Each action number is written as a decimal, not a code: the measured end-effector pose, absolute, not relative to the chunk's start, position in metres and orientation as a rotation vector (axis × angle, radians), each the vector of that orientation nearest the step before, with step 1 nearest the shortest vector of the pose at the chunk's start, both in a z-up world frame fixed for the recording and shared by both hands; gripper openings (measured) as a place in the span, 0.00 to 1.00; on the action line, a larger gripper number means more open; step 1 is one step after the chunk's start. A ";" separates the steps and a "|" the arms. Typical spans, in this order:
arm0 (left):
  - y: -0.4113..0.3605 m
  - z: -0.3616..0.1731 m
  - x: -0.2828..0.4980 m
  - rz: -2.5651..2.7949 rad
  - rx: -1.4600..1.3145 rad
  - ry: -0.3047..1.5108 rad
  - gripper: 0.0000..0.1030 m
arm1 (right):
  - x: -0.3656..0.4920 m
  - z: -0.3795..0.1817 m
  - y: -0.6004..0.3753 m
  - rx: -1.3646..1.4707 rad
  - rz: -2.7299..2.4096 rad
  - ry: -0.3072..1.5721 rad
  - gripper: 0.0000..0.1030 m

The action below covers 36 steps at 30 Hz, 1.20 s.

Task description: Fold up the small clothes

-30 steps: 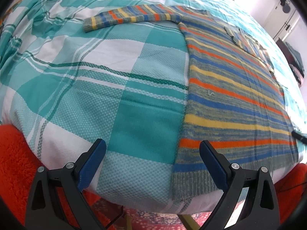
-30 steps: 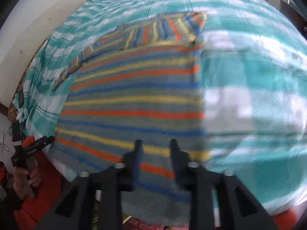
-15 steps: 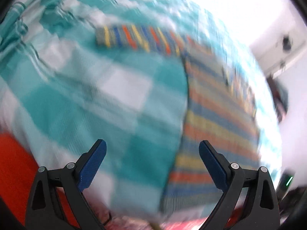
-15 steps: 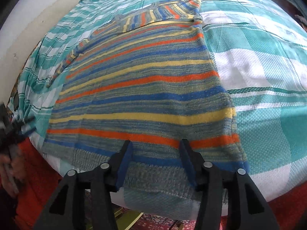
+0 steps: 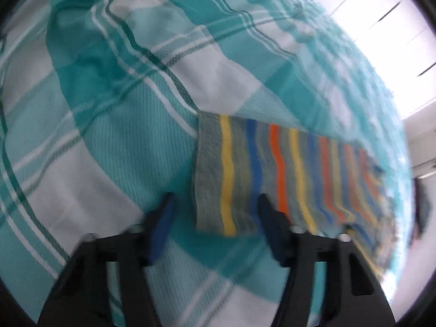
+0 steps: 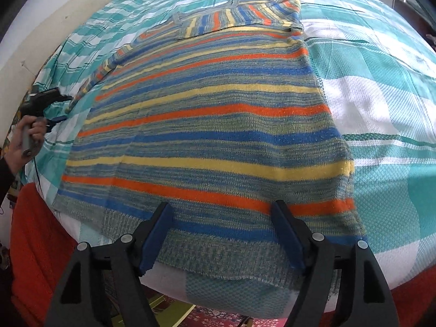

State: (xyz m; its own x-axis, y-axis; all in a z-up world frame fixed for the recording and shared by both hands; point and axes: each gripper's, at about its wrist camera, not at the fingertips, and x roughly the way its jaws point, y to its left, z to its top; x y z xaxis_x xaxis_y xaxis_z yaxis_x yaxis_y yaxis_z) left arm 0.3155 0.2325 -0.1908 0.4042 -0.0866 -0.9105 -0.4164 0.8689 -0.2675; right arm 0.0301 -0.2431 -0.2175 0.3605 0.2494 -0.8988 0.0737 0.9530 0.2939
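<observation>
A striped knit sweater [image 6: 212, 125] in grey, blue, yellow and orange lies flat on a bed. Its right sleeve [image 6: 231, 19] is folded across the chest. Its left sleeve [image 5: 272, 174] stretches out sideways; the cuff [image 5: 209, 174] lies just ahead of my left gripper [image 5: 215, 218], which is open with the cuff between its fingers' line, apart from it. My right gripper [image 6: 220, 226] is open above the sweater's bottom hem [image 6: 218, 256], holding nothing. The left gripper also shows in the right wrist view [image 6: 46, 103], held in a hand by the sleeve end.
A teal and white checked bedspread [image 5: 109, 136] covers the bed. An orange-red blanket [image 6: 35, 245] hangs below the bed's near edge. A pale headboard or wall [image 6: 54, 27] runs along the far left. A bright window and wall [image 5: 395, 41] lie beyond the bed.
My left gripper has swung from the sweater's hem corner up to the outstretched sleeve's cuff and narrowed a little. My right gripper has opened wider and settled over the hem.
</observation>
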 end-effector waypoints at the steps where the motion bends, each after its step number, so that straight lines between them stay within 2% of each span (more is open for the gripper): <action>1: 0.228 -0.189 0.321 0.246 -0.476 1.155 0.04 | 0.030 -0.218 -0.244 0.311 0.116 1.201 0.73; 6: 0.168 -0.123 0.343 0.196 -0.312 1.009 0.03 | 0.028 -0.218 -0.246 0.319 0.125 1.187 0.74; 11: -0.002 -0.047 0.331 -0.122 0.005 0.806 0.05 | 0.027 -0.217 -0.248 0.331 0.132 1.179 0.75; 13: -0.075 -0.046 0.312 -0.217 0.145 0.757 0.18 | 0.026 -0.217 -0.248 0.338 0.135 1.176 0.75; 15: -0.122 -0.061 0.300 -0.271 0.243 0.774 0.83 | 0.025 -0.217 -0.249 0.338 0.137 1.170 0.75; 16: -0.146 -0.079 0.284 -0.275 0.296 0.785 0.89 | 0.024 -0.216 -0.249 0.338 0.137 1.167 0.75; 20: -0.158 -0.132 0.239 -0.343 0.313 0.916 0.87 | 0.023 -0.216 -0.249 0.337 0.138 1.161 0.75; 28: -0.028 -0.170 0.172 -0.221 0.170 1.010 0.86 | 0.027 -0.208 -0.251 0.374 0.150 1.197 0.74; 30: -0.019 -0.177 0.164 -0.219 0.144 1.024 0.86 | 0.037 -0.192 -0.253 0.481 0.217 1.202 0.66; 36: -0.011 -0.201 0.147 -0.229 0.102 1.007 0.90 | 0.129 -0.112 -0.244 0.644 0.443 1.022 0.66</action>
State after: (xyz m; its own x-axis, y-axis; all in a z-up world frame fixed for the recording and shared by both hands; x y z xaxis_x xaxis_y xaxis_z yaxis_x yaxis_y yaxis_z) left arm 0.1468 -0.0108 -0.2010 0.5131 -0.1429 -0.8463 0.2364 0.9714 -0.0207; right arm 0.1294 -0.2443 -0.1121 0.4611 0.6164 -0.6384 -0.0443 0.7345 0.6772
